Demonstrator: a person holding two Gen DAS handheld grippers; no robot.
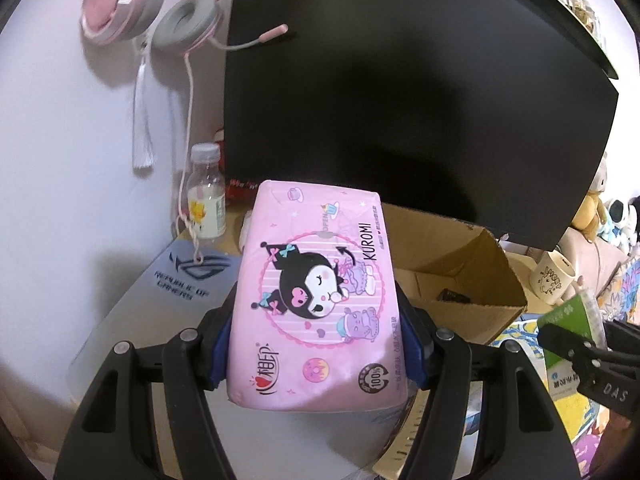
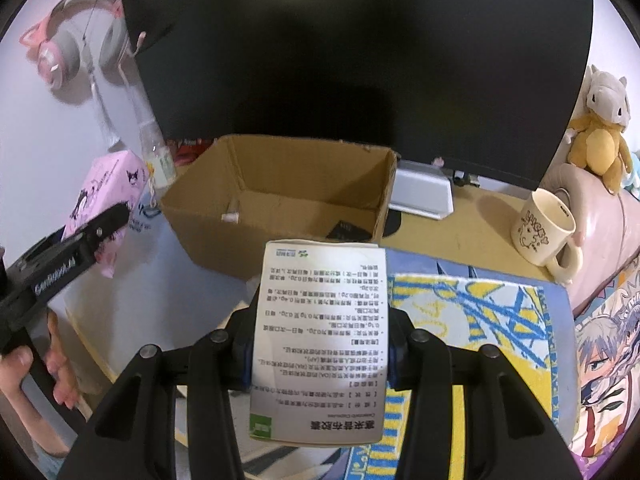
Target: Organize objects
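The left hand-held gripper (image 1: 316,344) squeezes the soft, light pink tissue pack (image 1: 316,280) mid-length; the right hand-held gripper (image 2: 320,364) clamps the stiff, light medicine box (image 2: 320,340) across its sides, above the bench's (image 2: 480,204) front edge

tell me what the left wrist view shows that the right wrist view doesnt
Only the left wrist view shows the tissue pack's printed top clamped in the left gripper, and the grey mat with its logo.

Only the right wrist view shows the medicine box's text side clamped in the right gripper, the white stand, and the person's hand.

Both show the cardboard box, monitor, pink headset, bottle and cream mug.
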